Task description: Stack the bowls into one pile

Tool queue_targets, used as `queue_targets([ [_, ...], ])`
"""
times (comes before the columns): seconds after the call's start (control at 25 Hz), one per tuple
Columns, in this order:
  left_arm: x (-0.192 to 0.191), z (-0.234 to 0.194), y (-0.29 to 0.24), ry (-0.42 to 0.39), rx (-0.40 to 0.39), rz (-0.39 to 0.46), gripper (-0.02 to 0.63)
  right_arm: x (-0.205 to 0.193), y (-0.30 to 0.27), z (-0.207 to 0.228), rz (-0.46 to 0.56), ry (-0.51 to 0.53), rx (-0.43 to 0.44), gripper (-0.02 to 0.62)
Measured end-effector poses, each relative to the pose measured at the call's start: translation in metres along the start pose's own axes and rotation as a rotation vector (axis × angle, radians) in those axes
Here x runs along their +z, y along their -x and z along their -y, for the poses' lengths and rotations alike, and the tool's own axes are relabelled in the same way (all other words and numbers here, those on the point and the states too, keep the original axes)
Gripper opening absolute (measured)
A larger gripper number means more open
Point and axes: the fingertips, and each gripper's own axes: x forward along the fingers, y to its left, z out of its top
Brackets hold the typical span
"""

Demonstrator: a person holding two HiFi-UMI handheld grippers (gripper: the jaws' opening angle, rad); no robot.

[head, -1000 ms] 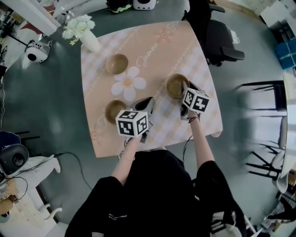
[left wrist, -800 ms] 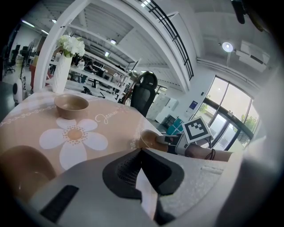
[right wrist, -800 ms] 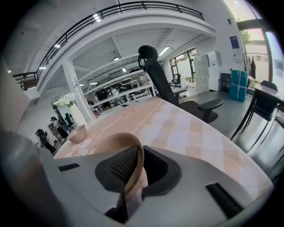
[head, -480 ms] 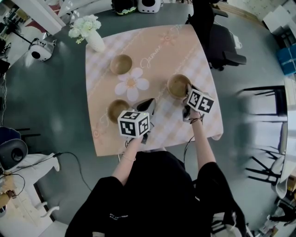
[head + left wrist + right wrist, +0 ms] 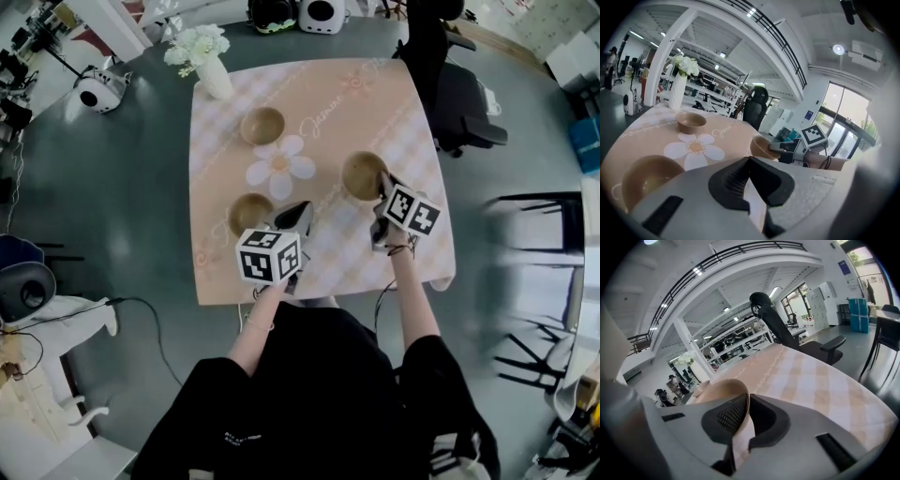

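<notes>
Three tan bowls stand on the checked tablecloth (image 5: 319, 94). The far bowl (image 5: 262, 125) (image 5: 691, 122) sits beyond a printed flower. The near left bowl (image 5: 251, 214) (image 5: 644, 176) lies just left of my left gripper (image 5: 302, 212) (image 5: 749, 161), which hangs shut and empty above the cloth. My right gripper (image 5: 380, 181) (image 5: 745, 411) is shut on the near rim of the right bowl (image 5: 362, 175) (image 5: 723, 391) (image 5: 763, 146), whose wall shows between its pads.
A white vase of flowers (image 5: 212, 66) (image 5: 678, 91) stands at the table's far left corner. A black office chair (image 5: 459, 89) is beside the table's far right edge. A small white robot (image 5: 98, 92) sits on the floor at the left.
The head view has swung, so the table sits further right in it. The right bowl, with the right gripper at its rim, seems to have shifted slightly left toward the other bowls.
</notes>
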Motion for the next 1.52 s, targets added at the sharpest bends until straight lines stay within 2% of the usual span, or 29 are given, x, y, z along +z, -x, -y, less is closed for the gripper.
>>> queue_targets([
  [0.32,0.002,-0.019,0.044,-0.024,0.106,0.080,-0.002,-0.011,0.002,-0.050,-0.019,0.041,0.117,0.011],
  [0.68,-0.004,-0.051,0.096,-0.036,0.247,0.157,-0.003,-0.028,-0.006,-0.114,-0.044,0.027,0.293,0.011],
  [0.88,-0.004,-0.069,0.122,-0.011,0.322,0.200,-0.003,-0.038,-0.012,-0.157,-0.072,0.043,0.385,0.011],
  [1.2,-0.018,-0.094,0.156,0.021,0.433,0.218,-0.003,-0.057,-0.015,-0.210,-0.121,0.075,0.501,0.011],
  [1.36,-0.025,-0.105,0.166,0.045,0.460,0.215,-0.002,-0.075,-0.017,-0.233,-0.167,0.130,0.547,0.011],
  [1.52,-0.030,-0.115,0.174,0.059,0.471,0.207,-0.003,-0.092,-0.021,-0.249,-0.201,0.214,0.550,0.012],
])
